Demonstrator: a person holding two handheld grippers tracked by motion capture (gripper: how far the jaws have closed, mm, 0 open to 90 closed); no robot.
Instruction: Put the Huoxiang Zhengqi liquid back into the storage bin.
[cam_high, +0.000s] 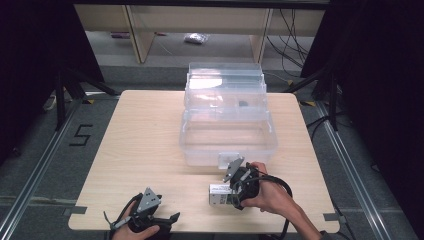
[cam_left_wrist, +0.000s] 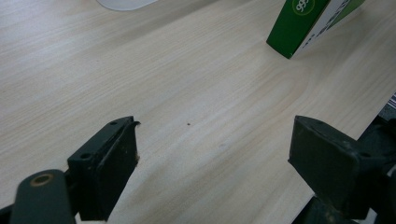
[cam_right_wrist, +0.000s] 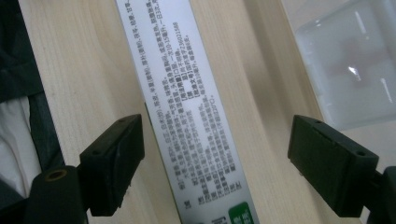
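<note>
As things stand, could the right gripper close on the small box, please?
Probably yes. The right gripper hangs over the box with its jaws open, one on each side, and the table beside the box looks bare.

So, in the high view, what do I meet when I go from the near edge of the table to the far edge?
Left tongs → small box under the right tongs → clear plastic bin with its lid open.
</note>
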